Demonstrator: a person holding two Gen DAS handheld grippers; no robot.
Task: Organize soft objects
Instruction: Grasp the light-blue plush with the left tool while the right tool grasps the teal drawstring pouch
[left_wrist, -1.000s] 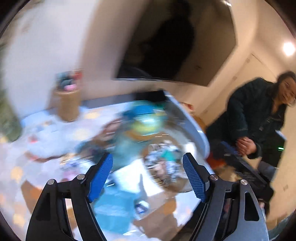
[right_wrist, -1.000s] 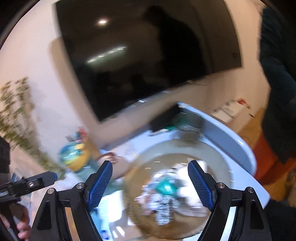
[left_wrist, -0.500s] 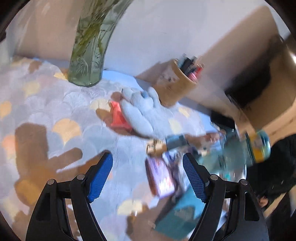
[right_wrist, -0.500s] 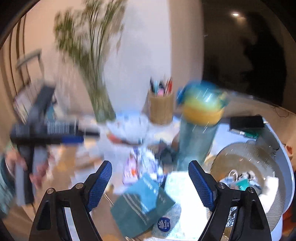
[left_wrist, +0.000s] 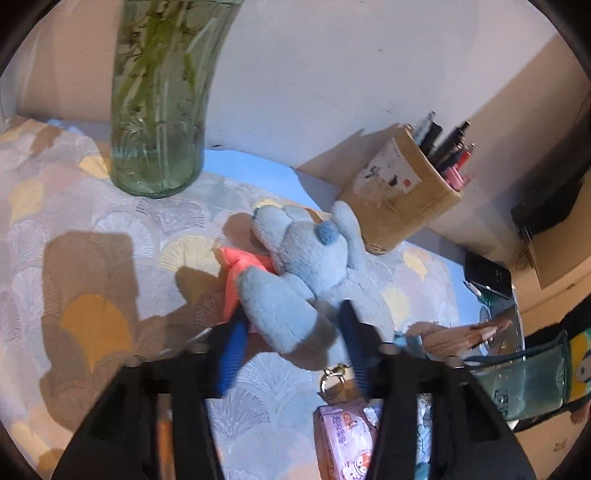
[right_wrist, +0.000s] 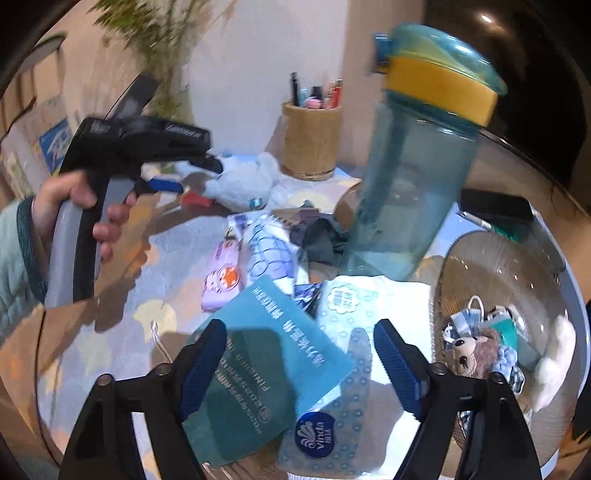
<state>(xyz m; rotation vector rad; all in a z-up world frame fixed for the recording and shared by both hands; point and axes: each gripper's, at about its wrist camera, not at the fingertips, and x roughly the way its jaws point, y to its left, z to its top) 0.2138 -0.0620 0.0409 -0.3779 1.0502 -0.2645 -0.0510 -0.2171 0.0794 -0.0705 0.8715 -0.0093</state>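
Progress is partial: small plush toys (right_wrist: 480, 350) are gathered in the bowl (right_wrist: 517, 254). The blue plush (left_wrist: 306, 273) is being closed on by the left tongs (left_wrist: 291, 339); the right tongs (right_wrist: 299, 365) are held wide, empty.

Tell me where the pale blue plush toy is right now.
In the left wrist view the pale blue plush toy lies mid-table, between the left gripper pads, just in front of the pen holder, right of the glass vase.

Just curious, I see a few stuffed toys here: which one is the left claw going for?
The pale blue plush lying on the tablecloth beside the pen holder: its limb sits between the left claw. The brown plush sits apart in the clear bowl.
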